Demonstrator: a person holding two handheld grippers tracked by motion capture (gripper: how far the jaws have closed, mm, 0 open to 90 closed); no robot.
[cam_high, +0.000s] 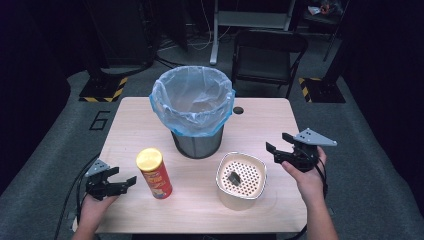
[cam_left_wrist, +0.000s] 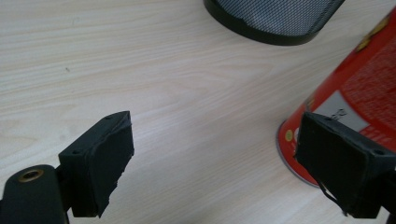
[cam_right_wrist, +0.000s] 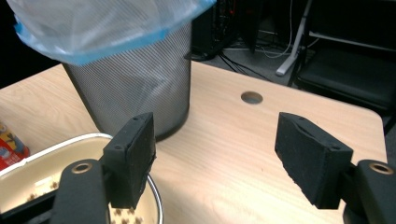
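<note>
Probably a lab: hazard-striped stand bases (cam_high: 104, 91), cables (cam_high: 200, 42).

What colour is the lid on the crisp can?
Yellow, on a red crisp can; the high view shows it best.

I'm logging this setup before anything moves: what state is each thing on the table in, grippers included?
Chip can: upright, yellow lid on, untouched.
Bin: upright, lined with a blue bag, open at the top.
Cream container: upright, no lid, a small dark piece on its perforated insert.
Left gripper: open, beside the chip can, holding nothing.
Right gripper: open, beside the cream container, holding nothing.
</note>
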